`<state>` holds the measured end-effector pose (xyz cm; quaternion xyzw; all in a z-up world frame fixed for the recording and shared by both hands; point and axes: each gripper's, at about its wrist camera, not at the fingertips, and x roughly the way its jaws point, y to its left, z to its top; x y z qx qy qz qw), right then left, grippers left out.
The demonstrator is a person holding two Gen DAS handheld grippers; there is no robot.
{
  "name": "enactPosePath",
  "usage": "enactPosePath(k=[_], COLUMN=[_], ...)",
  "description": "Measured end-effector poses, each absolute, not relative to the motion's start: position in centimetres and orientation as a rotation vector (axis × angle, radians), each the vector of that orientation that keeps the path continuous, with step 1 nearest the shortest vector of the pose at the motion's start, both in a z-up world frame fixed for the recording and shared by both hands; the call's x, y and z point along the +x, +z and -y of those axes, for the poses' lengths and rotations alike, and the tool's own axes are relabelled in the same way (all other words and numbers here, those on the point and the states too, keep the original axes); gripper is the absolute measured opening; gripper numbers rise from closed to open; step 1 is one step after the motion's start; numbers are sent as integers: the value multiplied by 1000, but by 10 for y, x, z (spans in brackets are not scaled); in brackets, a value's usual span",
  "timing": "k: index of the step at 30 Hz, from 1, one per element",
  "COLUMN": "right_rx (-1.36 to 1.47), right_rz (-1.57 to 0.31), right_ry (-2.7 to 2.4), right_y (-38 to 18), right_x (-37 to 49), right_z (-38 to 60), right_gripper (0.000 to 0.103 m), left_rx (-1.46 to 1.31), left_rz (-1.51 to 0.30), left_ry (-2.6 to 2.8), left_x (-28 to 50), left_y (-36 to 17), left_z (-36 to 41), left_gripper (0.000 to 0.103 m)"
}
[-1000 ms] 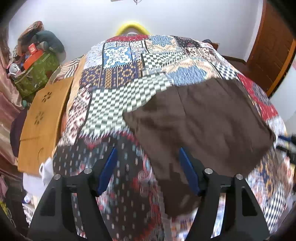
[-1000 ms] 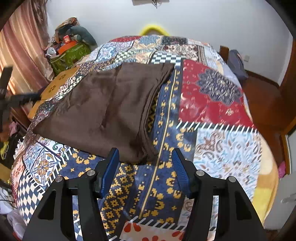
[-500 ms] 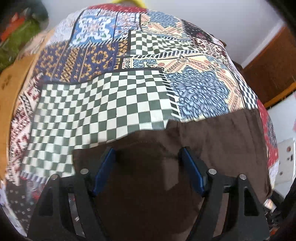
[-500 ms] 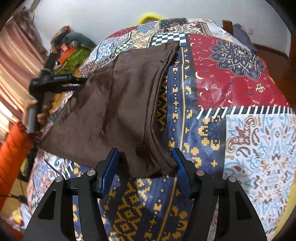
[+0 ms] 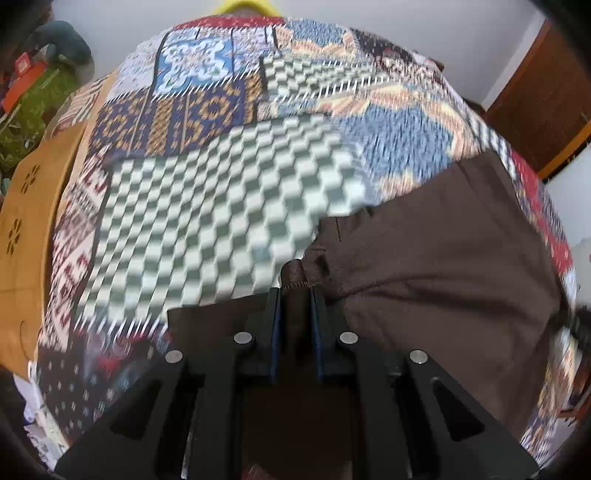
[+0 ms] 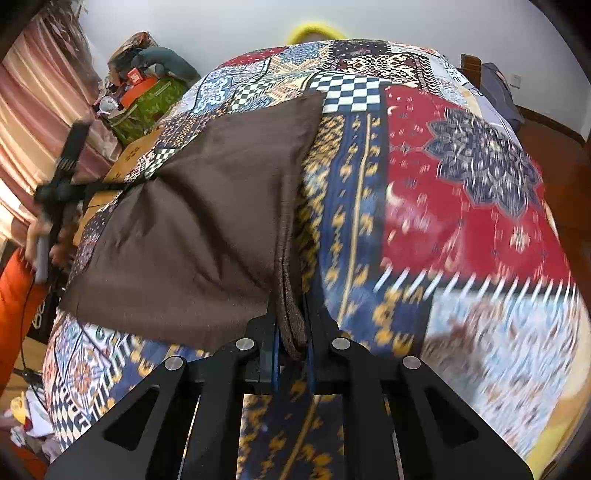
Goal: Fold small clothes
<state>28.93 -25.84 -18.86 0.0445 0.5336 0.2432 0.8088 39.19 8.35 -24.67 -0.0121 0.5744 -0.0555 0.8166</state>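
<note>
A dark brown garment (image 6: 207, 206) lies spread on a patchwork bedspread (image 6: 461, 206). My right gripper (image 6: 291, 325) is shut on the garment's near right corner, where folded hem layers bunch between the pads. My left gripper (image 5: 295, 299) is shut on the garment's (image 5: 443, 258) near left corner, a hemmed edge sticking up between the blue pads. In the right wrist view the left gripper (image 6: 92, 188) and the hand holding it show at the garment's far left corner. The cloth between the two corners is pulled fairly flat.
A wooden board (image 5: 26, 206) lies along the bed's left side. A green bag with clutter (image 6: 147, 99) sits at the far left by the striped curtain (image 6: 33, 122). A wooden door (image 5: 546, 107) stands at the right. A yellow headboard arc (image 6: 314, 31) is at the far end.
Both grippers were open above the garment's corners one second ago. Both have since closed on the cloth, and the views are blurred by motion.
</note>
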Motion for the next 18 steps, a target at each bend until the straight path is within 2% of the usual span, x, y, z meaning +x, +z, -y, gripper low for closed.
enactPosePath(k=[10,15,16,17,18], right_rx=[-53,-66,-73,-92,-104], right_rz=[-1097,-1058,-1059,-1056,-1054], right_ry=[509,477,475,455,441], right_y=[-176,-163,-161,-158,-154], right_x=[368,397,398,395,392], right_z=[240,224,221,219,217], right_gripper=[9,12,14,21,35], left_rx=[-19,-68,-69,-70,-74], left_rz=[-1296,-1292,-1290,-1286,-1285], left_ry=[-172,-185,-183,-187,-194], left_x=[316,297,293,289,286], left_y=[-247,-243,-241,-239,-238], left_z=[-83,-68,-64,-62,-59], left_gripper=[14,10,9,9,9])
